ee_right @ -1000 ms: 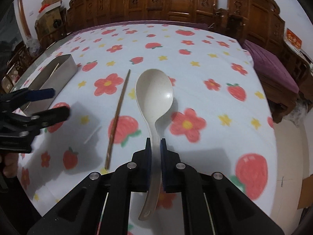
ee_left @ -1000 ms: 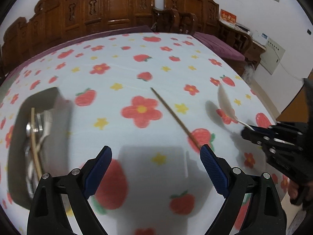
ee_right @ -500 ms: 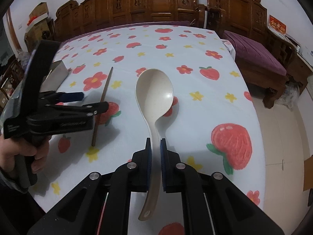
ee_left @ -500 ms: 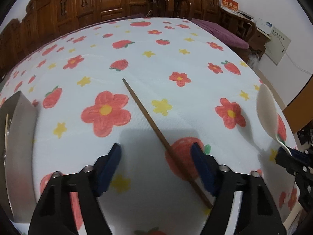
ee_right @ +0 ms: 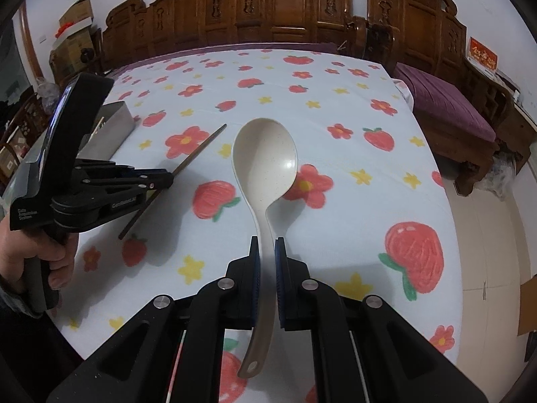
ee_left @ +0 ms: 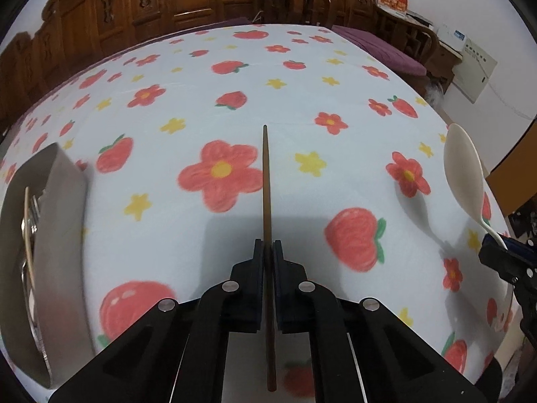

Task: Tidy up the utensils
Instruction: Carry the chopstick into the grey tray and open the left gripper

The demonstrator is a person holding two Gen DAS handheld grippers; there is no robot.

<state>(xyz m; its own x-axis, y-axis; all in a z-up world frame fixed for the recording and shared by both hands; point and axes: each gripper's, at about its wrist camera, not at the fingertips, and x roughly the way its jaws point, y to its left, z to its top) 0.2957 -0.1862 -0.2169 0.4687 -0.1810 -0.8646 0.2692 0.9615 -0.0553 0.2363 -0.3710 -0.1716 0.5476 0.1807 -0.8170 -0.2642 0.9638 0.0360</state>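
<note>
Transfer step in hand: left tool (ee_left: 267, 252) clamped on chopstick (ee_left: 265, 181), right tool (ee_right: 266, 252) clamped on spoon (ee_right: 265, 164). Next: carry both to metal tray (ee_left: 63, 181), frame left.

Chopstick (ee_left: 266, 181) at centre of the left wrist view, above the tablecloth (ee_left: 188, 241), metal tray (ee_left: 57, 235) at left edge with utensils (ee_left: 28, 221) inside, spoon (ee_left: 465, 174) at right edge, wooden chairs (ee_left: 188, 3) behind along the top.
</note>
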